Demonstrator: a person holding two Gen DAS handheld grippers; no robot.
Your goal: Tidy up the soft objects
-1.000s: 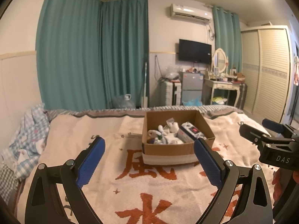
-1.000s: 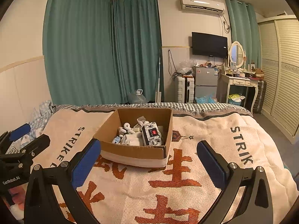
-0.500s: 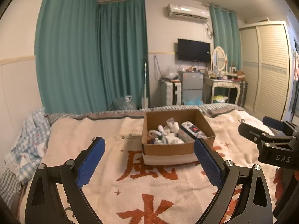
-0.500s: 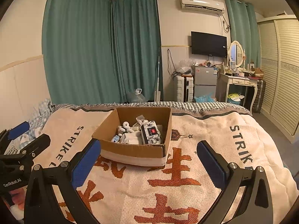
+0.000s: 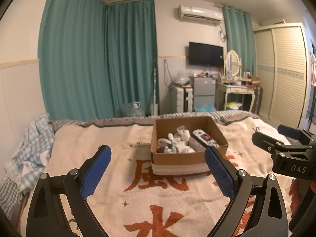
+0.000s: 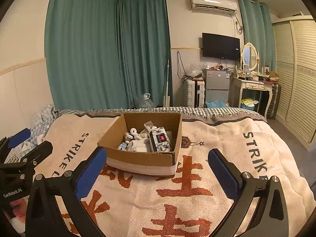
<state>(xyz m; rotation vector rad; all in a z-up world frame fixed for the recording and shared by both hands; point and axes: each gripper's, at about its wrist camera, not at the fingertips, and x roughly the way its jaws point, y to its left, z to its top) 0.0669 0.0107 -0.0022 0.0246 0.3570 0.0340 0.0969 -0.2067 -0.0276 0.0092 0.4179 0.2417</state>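
An open cardboard box (image 5: 177,158) (image 6: 138,158) sits on the bed's cream blanket with orange characters (image 5: 138,197). It holds white soft toys (image 5: 175,143) (image 6: 138,145) and a patterned tissue pack with a red label (image 5: 203,141) (image 6: 160,140). My left gripper (image 5: 157,154) is open and empty, in front of the box. My right gripper (image 6: 157,158) is open and empty, also in front of the box. Each gripper shows at the edge of the other's view, the right one (image 5: 282,144) and the left one (image 6: 23,150).
A blue checked quilt (image 5: 29,154) is bunched at the bed's left edge. Beyond the bed's far end stand teal curtains (image 5: 98,59), a small fridge (image 5: 203,92), a white dressing table (image 5: 235,90) and a louvred wardrobe (image 5: 284,75).
Both views have shifted only slightly; the box sits a touch lower in the left wrist view. Both grippers stay open and empty.
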